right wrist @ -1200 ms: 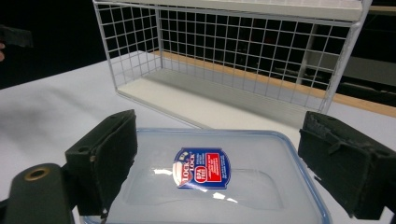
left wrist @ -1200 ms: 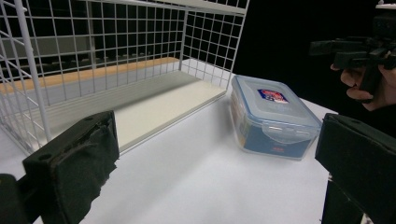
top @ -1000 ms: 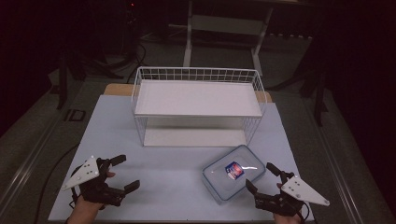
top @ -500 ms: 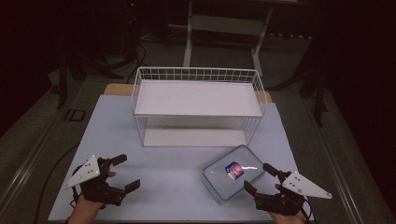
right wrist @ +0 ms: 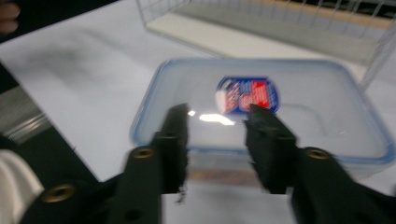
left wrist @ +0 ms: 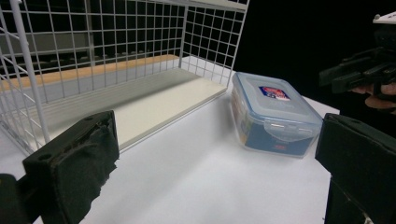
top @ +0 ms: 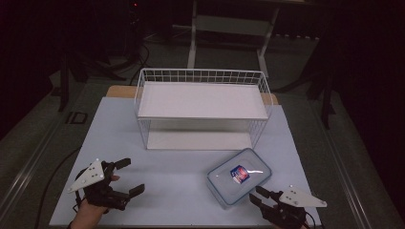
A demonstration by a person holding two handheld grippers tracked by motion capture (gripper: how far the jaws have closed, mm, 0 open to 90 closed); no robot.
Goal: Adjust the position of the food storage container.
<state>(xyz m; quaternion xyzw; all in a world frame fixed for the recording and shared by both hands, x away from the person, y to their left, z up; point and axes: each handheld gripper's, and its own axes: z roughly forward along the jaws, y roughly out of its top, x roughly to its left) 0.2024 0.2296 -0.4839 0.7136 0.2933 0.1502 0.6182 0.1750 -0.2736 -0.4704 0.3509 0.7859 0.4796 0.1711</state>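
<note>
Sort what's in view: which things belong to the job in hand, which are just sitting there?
In the job: lidded plastic box; right tongs, jaws just narrowed, nothing between them yet.
Just there: white wire rack; left tongs, open, apart from the box.

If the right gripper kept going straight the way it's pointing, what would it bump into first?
Most likely the plastic box. The right gripper points right at its near edge, its jaws having just been closing with nothing clearly between them. How close it is stays hard to judge.
</note>
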